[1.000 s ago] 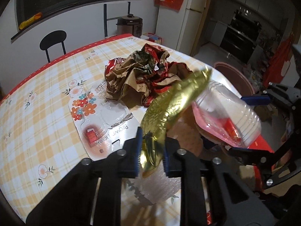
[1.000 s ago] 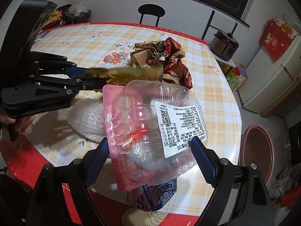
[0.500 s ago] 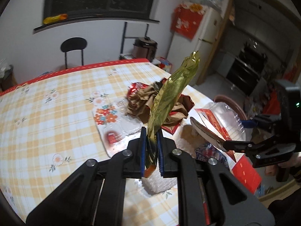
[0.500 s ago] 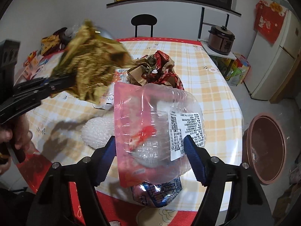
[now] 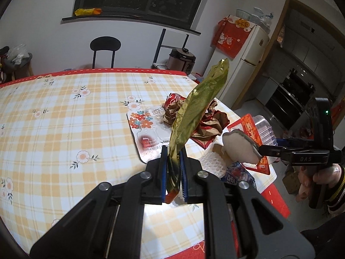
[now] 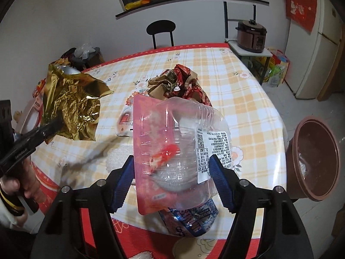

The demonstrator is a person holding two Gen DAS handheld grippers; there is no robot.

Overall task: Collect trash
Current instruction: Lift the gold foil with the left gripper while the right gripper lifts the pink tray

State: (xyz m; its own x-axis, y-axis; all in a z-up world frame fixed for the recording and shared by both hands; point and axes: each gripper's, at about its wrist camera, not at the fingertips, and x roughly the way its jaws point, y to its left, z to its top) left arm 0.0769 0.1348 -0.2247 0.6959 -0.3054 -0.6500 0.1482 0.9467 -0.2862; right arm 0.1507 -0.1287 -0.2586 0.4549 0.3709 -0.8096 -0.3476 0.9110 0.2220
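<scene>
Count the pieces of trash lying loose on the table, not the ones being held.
4, possibly more hidden: crumpled red-and-brown wrapper mid-table, flat hook card beside it, white bubble wrap nearer the edge, blue printed packet at the edge.

Left gripper [image 5: 173, 161]: seen from its own wrist camera, black arms run from 6 o'clock toward the centre; blue-padded fingers [image 5: 163, 170] stand nearly together, clamped on a gold foil wrapper [image 5: 194, 116] that rises toward 1 o'clock. In the right wrist view its black body enters at 9 o'clock, held by a hand [image 6: 23, 179] with a striped cuff.

Right gripper [image 6: 171, 168]: fingers [image 6: 220, 179] set wide and pressing both sides of a clear plastic container [image 6: 179, 151]; jaws have just narrowed. In the left wrist view it lies at 3 o'clock, held by a hand [image 5: 323, 174].
</scene>
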